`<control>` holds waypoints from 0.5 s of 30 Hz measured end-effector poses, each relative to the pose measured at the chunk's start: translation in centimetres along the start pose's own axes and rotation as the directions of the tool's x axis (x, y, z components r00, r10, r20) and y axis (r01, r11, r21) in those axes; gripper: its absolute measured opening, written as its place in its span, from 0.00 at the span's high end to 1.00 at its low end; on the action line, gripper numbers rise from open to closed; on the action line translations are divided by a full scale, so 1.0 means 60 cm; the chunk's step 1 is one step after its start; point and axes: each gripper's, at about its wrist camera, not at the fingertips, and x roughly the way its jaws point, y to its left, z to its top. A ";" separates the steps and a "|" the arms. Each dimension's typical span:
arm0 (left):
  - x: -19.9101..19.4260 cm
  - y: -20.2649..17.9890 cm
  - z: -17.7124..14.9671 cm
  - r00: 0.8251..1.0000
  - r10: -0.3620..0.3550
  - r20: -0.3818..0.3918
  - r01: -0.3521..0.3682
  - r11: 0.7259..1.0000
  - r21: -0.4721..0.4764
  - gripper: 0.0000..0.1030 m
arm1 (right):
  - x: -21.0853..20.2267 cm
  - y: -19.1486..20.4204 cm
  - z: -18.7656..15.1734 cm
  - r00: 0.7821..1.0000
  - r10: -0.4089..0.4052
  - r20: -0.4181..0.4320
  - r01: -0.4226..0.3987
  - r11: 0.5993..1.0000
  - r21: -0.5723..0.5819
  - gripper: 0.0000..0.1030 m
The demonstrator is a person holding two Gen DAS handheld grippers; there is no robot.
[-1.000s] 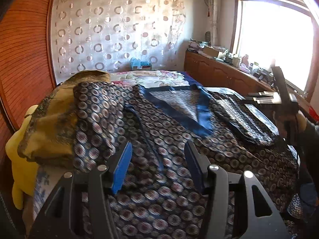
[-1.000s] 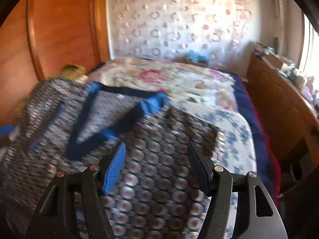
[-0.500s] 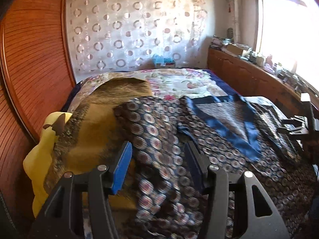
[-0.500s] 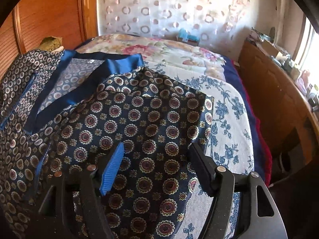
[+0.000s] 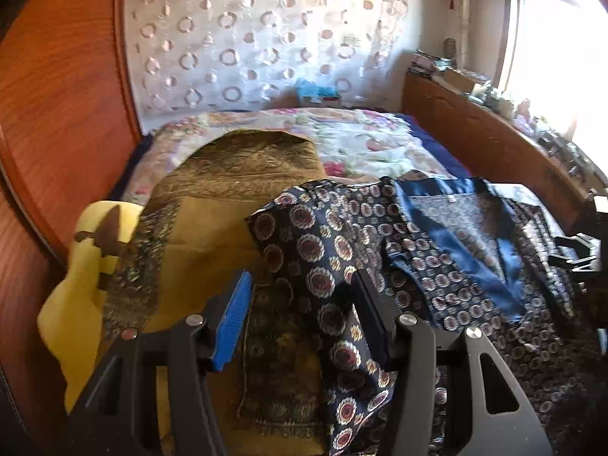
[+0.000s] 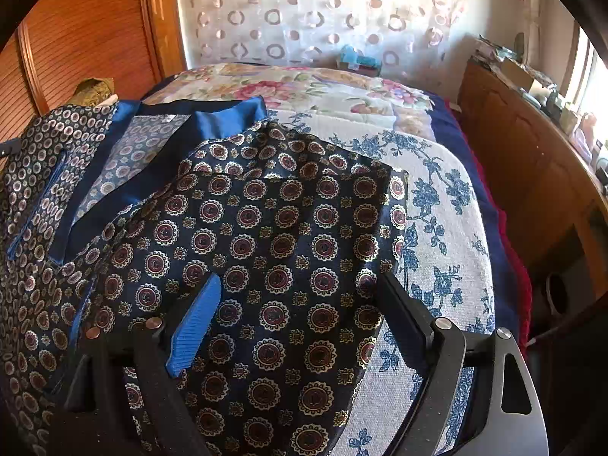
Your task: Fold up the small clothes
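Sunlit bedroom: a bed (image 6: 448, 228) with a floral cover, a ring-patterned curtain (image 5: 266, 38) behind it and a wooden sideboard (image 6: 532, 159) at 3 o'clock under the window. Spread across the bed lies the navy medallion-print garment (image 6: 273, 235), its blue satin collar (image 6: 224, 117) at 11 o'clock in the right wrist view and its right edge ending on the blue-flowered cloth. In the left wrist view a sleeve of it drapes toward 6 o'clock over an olive-gold patterned cloth (image 5: 235, 174), which lies beside a yellow plush toy (image 5: 79, 296) at 9 o'clock. The right gripper (image 6: 300, 307) hovers over the garment's near corner, its jaws having just been opening and now standing wide with fabric below them but not pinched. The left gripper (image 5: 300, 304) has its jaws about half apart above the sleeve, the pads not pressing on it. The right gripper also shows at 3 o'clock in the left wrist view.
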 end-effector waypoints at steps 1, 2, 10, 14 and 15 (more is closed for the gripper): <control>0.004 0.004 0.007 1.000 -0.004 -0.013 0.004 1.000 -0.003 0.47 | 0.000 0.000 0.000 1.000 0.000 0.000 0.000 1.000 0.000 0.17; 0.009 0.008 0.013 1.000 -0.013 -0.026 0.013 1.000 -0.007 0.48 | 0.000 0.000 0.000 1.000 0.000 0.000 0.000 1.000 0.000 0.17; 0.015 -0.009 0.057 0.999 -0.046 -0.021 0.047 0.998 0.046 0.88 | 0.000 -0.002 -0.001 1.000 0.001 -0.001 -0.001 1.000 0.000 0.16; -0.009 -0.023 0.095 0.999 -0.016 0.050 0.012 0.997 0.071 0.88 | 0.000 -0.001 0.000 1.000 0.001 0.000 -0.001 1.000 0.000 0.16; -0.011 -0.025 0.101 0.998 0.000 0.057 -0.004 0.997 0.076 0.88 | 0.000 -0.001 0.000 1.000 0.001 0.000 -0.001 1.000 0.000 0.16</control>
